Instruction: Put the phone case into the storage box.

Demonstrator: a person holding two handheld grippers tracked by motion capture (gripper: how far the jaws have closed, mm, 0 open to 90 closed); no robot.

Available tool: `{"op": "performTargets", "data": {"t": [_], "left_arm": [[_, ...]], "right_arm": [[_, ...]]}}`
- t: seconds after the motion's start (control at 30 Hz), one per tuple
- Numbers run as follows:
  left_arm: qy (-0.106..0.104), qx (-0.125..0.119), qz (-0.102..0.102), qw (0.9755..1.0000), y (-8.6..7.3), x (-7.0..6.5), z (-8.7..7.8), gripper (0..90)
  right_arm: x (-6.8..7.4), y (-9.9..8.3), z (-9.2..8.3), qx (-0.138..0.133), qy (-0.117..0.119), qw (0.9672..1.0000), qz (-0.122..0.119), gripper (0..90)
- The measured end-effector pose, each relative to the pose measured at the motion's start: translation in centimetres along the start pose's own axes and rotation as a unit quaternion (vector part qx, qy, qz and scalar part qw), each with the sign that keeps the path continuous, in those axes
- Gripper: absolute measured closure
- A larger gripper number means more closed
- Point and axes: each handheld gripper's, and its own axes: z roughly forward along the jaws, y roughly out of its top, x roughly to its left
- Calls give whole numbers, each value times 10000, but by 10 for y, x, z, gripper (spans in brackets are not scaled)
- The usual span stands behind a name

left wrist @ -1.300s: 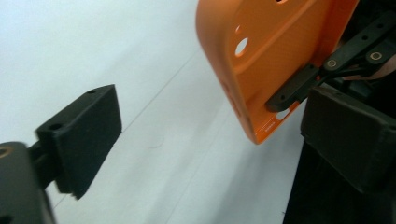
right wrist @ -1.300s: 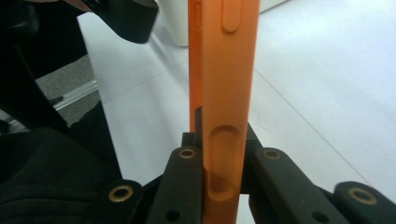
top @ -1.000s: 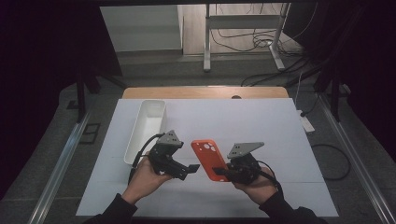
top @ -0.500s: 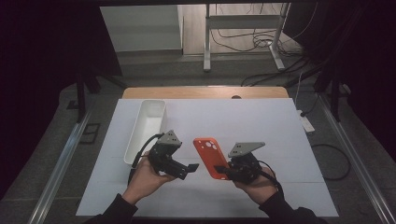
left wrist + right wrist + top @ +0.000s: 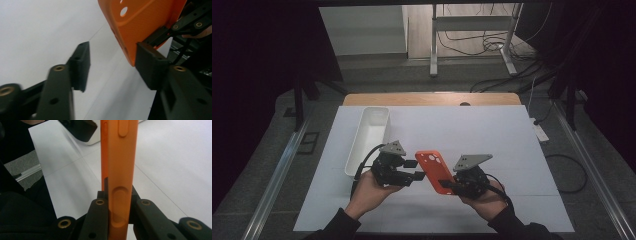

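An orange phone case (image 5: pixel 434 167) with camera holes is held above the white table by its lower end, and my right gripper (image 5: pixel 447 185) is shut on it. In the right gripper view the case (image 5: pixel 120 157) stands edge-on between the two jaws of the right gripper (image 5: pixel 117 197). My left gripper (image 5: pixel 416 170) points at the case from the left. Its jaws have just been closing. In the left gripper view the left gripper (image 5: pixel 112 65) still shows bare table in the gap, with the case's edge (image 5: pixel 142 22) at the tip of one jaw.
A long white tray (image 5: pixel 367 137) lies at the left of the white tabletop (image 5: pixel 492 135), just beyond the left hand. A wooden strip (image 5: pixel 432 98) runs along the far edge. Metal rails flank the table; cables lie on the floor behind.
The left gripper's jaws stand closer together than before. Both hands and the orange case have kept their places.
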Motion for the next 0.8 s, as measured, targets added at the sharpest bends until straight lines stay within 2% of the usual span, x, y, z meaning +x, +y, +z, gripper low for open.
{"op": "performTargets", "data": {"t": [0.13, 0.3, 0.5, 0.63, 0.8], "left_arm": [[-84, -9, 0, 10000, 0, 0, 0, 590], [-344, 25, -97, 9994, -1, 4, 0, 736], [-580, -86, -331, 9977, -2, 8, -3, 861], [-553, -103, -372, 9977, -2, 8, -5, 892], [-587, -105, -521, 9969, -2, 8, -6, 895]], "right_arm": [[2, 0, 1, 18, 33, 10000, -41, 844], [5, 1, 2, 35, 43, 10000, -68, 844], [6, 0, 4, 81, 43, 9999, -108, 844], [6, 0, 5, 93, 55, 9999, -111, 842], [6, 0, 6, 78, 36, 9999, -142, 834]]}}
